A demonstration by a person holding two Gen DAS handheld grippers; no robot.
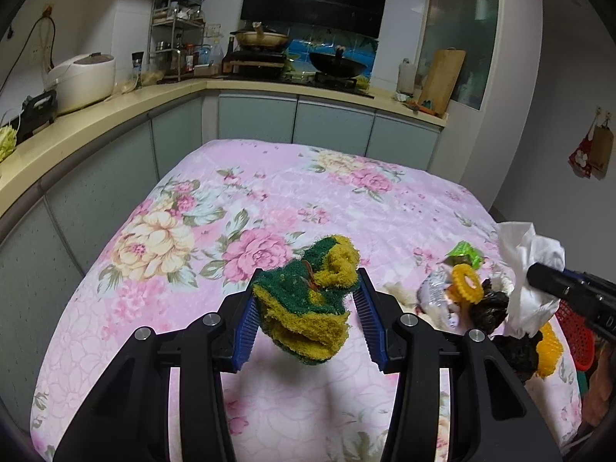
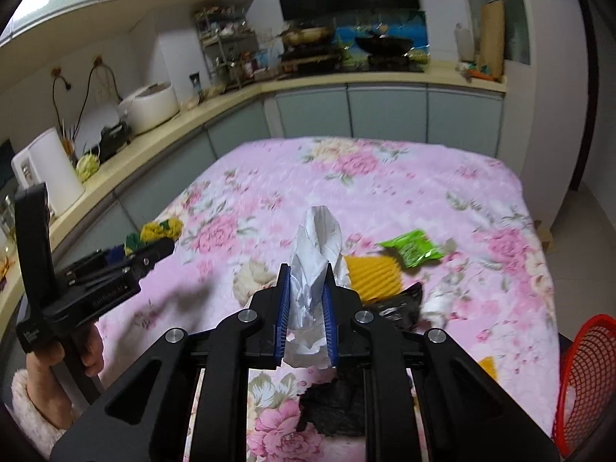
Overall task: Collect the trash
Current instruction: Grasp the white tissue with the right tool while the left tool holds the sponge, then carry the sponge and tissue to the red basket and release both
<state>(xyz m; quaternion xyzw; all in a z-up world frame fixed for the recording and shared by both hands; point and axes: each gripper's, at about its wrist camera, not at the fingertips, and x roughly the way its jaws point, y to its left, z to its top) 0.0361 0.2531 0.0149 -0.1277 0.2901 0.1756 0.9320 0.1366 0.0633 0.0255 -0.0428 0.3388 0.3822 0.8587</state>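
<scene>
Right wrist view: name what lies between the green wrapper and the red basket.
Only bare floral cloth shows between the green wrapper and the red basket, in the right wrist view.

On the floral cloth (image 2: 385, 192) lay one green wrapper (image 2: 412, 248), two yellow rings (image 1: 466, 283), one sponge (image 1: 308, 304), one tissue (image 2: 317, 265).

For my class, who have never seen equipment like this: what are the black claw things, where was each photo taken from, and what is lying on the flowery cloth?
A person holds two hand-operated grippers; each carries a camera looking along its fingers. The left gripper pinches a green-and-yellow scouring sponge. The right gripper pinches crumpled white tissue. On the floral cloth lie a green wrapper, a yellow ridged piece and black crumpled plastic. A red basket sits at the right edge.
</scene>
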